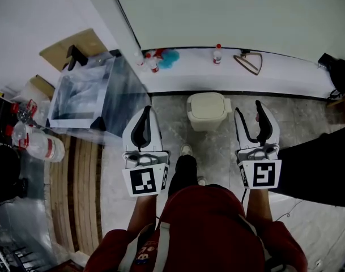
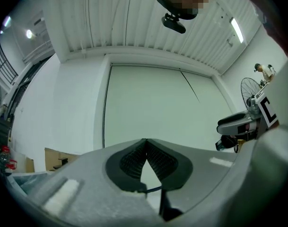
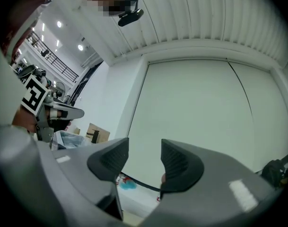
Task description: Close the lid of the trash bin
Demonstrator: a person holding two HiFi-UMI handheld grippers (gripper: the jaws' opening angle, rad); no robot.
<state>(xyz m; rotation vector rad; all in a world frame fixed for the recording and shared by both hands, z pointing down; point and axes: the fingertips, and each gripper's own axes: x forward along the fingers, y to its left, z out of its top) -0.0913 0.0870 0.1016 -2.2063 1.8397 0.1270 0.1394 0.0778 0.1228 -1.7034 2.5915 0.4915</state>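
Judging from the head view, the trash bin (image 1: 207,111) stands on the floor against the foot of the white ledge (image 1: 285,75), straight ahead of the person and between the two tools, and its lid (image 1: 207,103) looks to be lying flat already. The step in hand is therefore likely a check or a final press rather than a swing of the lid. To do it well, one tool should come down over the middle of the lid and push gently with a flat side. Pinching the rim could tip such a light bin. Both tools are held high and well apart from the bin, and neither gripper view shows it, only the wall. The left gripper (image 1: 145,113) has its jaws together, tips touching with nothing between them, which suits pressing. The right gripper (image 1: 248,115) has its jaws apart and empty, so it would do better to come together first or stay clear. Counted: one trash bin, one lid, two grippers, one clear box (image 1: 87,92) at the left, one wooden hanger (image 1: 248,61) on the ledge, and two small red-capped bottles on it, one (image 1: 218,54) near the hanger and one (image 1: 151,61) further left.
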